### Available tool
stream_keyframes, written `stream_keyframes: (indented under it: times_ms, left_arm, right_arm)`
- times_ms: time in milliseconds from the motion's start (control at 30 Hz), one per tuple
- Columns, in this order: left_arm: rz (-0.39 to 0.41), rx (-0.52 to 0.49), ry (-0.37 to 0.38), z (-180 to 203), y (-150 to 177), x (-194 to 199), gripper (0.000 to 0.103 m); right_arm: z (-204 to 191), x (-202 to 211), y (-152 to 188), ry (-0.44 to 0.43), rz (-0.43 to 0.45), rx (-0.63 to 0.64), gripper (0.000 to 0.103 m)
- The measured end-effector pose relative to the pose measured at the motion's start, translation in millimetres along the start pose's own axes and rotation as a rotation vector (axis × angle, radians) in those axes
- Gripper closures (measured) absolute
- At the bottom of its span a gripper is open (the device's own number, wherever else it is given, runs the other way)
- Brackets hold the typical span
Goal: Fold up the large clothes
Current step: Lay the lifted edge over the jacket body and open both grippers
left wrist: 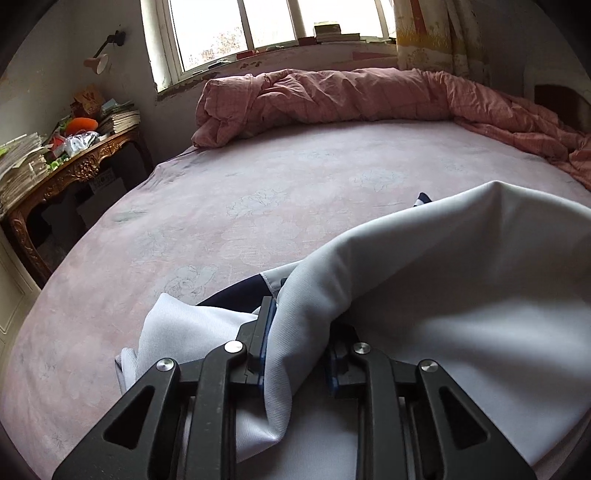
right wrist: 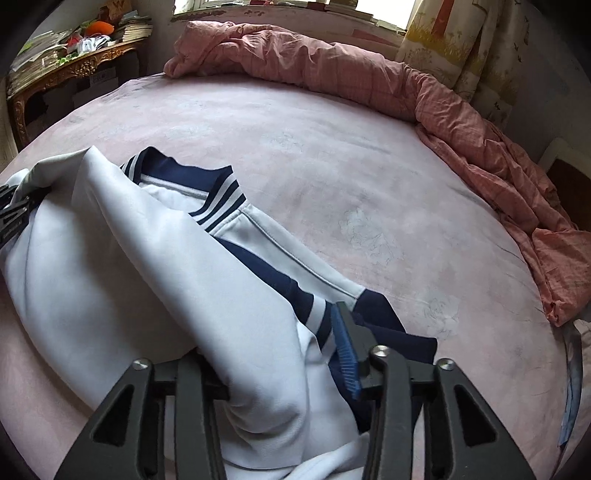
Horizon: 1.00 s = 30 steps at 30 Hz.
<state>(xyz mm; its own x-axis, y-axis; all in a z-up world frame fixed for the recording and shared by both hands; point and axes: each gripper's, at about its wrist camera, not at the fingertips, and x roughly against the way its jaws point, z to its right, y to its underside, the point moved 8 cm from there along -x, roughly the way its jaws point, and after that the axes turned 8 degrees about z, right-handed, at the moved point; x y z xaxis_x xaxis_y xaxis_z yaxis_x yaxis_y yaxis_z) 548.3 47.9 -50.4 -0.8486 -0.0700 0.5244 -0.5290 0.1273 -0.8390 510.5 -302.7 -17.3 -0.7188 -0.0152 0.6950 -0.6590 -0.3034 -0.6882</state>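
A large white jacket [right wrist: 122, 288] with navy collar and navy-and-white striped trim lies on the pink bed sheet [right wrist: 332, 166]. In the left wrist view the jacket [left wrist: 461, 295] drapes over my left gripper [left wrist: 301, 332], which is shut on a fold of its white fabric. My right gripper [right wrist: 280, 354] is closed on the jacket near its navy striped hem, white cloth bunched between the fingers [right wrist: 345, 343]. The left gripper also shows at the left edge of the right wrist view [right wrist: 14, 218], under the lifted cloth.
A rumpled pink quilt [left wrist: 332, 96] runs along the far side of the bed and down its right side [right wrist: 517, 177]. A carved wooden side table [left wrist: 74, 166] piled with papers stands at the left. A window [left wrist: 258, 29] and curtain [left wrist: 436, 33] are behind.
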Motion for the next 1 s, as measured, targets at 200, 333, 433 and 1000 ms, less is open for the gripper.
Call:
stream_keyframes:
  times_ms: [200,333,433,1000]
  left_arm:
    - [0.021,-0.087,-0.051,12.8,-0.8,4.0,0.08]
    - [0.022,-0.079,-0.035,10.1,1.0,3.4,0.078]
    - [0.026,-0.074,-0.031,7.9,0.6,5.2,0.075]
    - [0.235,0.118,0.1,-22.0,-31.6,71.2,0.031]
  right_arm:
    - [-2.8,69.5,23.4,0.041,0.049,0.078,0.023]
    - [-6.9,104.3,38.3,0.261,0.088,0.213,0.023]
    - [4.6,129.6,43.1,0.426,0.139,0.173,0.023]
    - [4.1,34.6,10.6,0.203,0.111,-0.159,0.099]
